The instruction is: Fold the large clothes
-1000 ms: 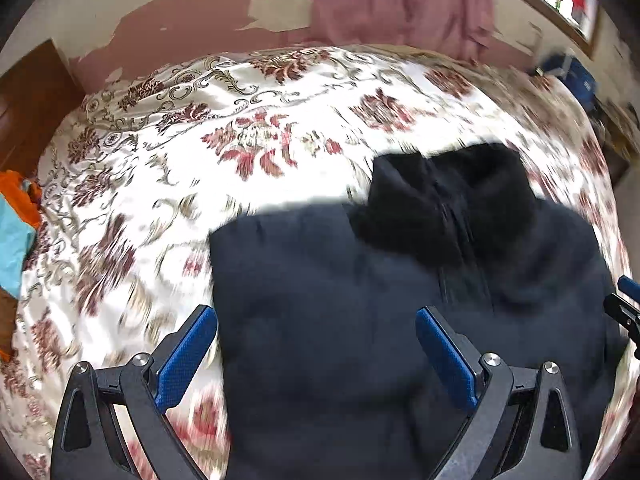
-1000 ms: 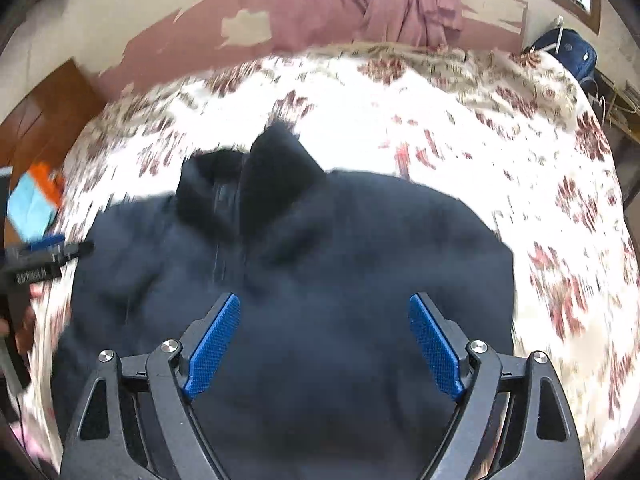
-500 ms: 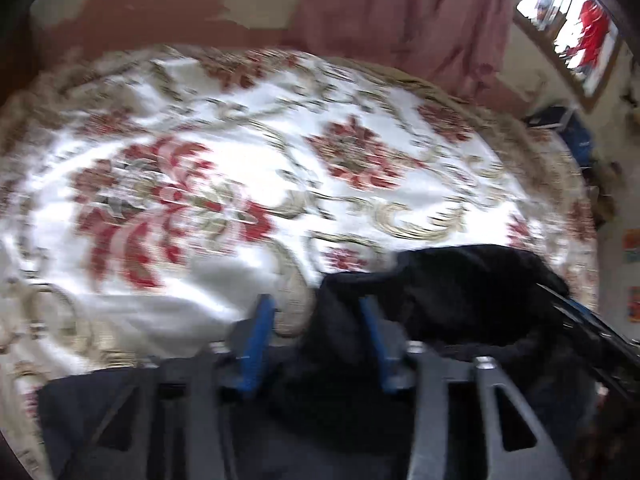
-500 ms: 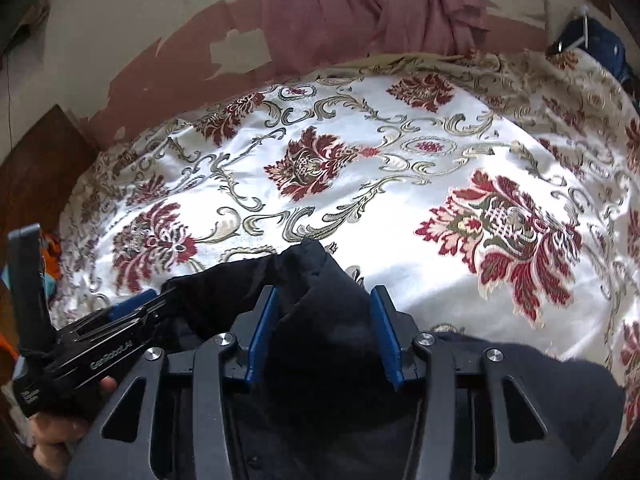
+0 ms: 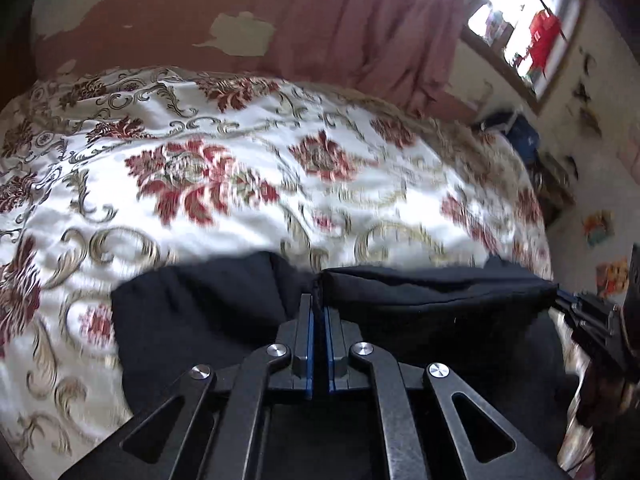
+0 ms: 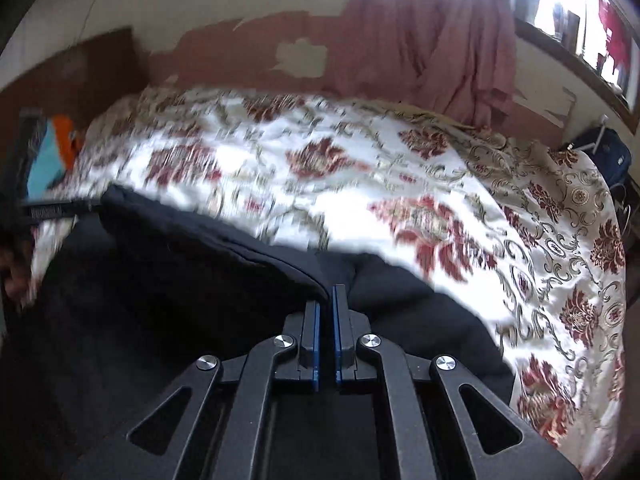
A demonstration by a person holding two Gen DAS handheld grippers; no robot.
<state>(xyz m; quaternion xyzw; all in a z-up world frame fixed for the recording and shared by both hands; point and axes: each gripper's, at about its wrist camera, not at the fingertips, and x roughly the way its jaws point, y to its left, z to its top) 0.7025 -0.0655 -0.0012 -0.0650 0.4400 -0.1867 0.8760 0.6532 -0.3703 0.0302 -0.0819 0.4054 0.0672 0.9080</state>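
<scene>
- On the floral bedspread [image 5: 248,184], a black garment [image 5: 208,320] lies across the near half, from about 9 o'clock to 3 o'clock in the left wrist view.
- Left gripper [image 5: 318,312]: jaws have just been closing and now stand pinched together on a fold of the black garment's far edge.
- Right gripper [image 6: 326,300]: likewise just closed, clamped on the same edge at 6 o'clock.
- Edge between the two grippers appears taut; blur limits certainty.
- Pink curtain [image 6: 432,40] hangs at 12 o'clock.

A home bedroom: floral-covered bed [image 5: 248,184], pink curtain [image 6: 436,40], window [image 5: 520,28].
</scene>
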